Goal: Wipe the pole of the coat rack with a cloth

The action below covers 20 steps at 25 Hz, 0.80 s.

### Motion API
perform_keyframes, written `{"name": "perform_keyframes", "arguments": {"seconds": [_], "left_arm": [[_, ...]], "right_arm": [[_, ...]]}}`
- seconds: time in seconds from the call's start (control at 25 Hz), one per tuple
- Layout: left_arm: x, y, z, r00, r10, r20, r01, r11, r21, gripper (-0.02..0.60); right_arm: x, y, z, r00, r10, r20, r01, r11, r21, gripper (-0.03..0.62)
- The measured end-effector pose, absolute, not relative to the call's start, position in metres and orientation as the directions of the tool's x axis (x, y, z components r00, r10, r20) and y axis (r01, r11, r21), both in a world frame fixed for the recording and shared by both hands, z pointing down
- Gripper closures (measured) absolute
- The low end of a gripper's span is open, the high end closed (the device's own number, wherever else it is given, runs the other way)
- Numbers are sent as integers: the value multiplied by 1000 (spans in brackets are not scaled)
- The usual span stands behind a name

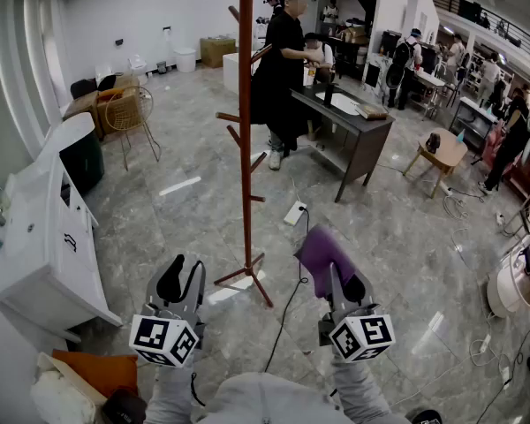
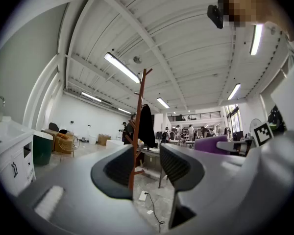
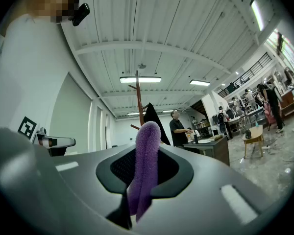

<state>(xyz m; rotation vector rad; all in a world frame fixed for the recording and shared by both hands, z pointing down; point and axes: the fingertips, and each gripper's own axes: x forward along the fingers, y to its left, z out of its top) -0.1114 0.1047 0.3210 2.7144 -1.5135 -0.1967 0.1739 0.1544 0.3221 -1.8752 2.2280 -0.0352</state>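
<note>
The coat rack (image 1: pixel 246 148) is a red-brown pole with angled pegs and splayed feet, standing on the grey marble floor straight ahead of both grippers. My left gripper (image 1: pixel 184 277) is low and left of its base, apart from it. It is open and empty, and the pole (image 2: pixel 135 131) shows through the gap between its jaws (image 2: pixel 147 168). My right gripper (image 1: pixel 344 285) is low and right of the base, shut on a purple cloth (image 1: pixel 321 250). The cloth (image 3: pixel 146 146) stands up between that gripper's (image 3: pixel 144 169) pads, with the pole (image 3: pixel 138 99) far behind it.
A white sink cabinet (image 1: pixel 44 237) lines the left wall. A person in black (image 1: pixel 283 69) stands just behind the rack at a dark desk (image 1: pixel 353 122). A power strip (image 1: pixel 294 213) with a black cable lies right of the base. A wicker chair (image 1: pixel 128 113) stands at the back left.
</note>
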Motion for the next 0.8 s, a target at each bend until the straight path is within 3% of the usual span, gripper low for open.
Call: {"name": "perform_keyframes", "arguments": {"seconds": [0.8], "left_arm": [[-85, 109, 324, 494, -865, -85, -863, -500, 76, 413]], "right_arm": [[195, 148, 327, -203, -965, -165, -956, 232, -182, 542]]}}
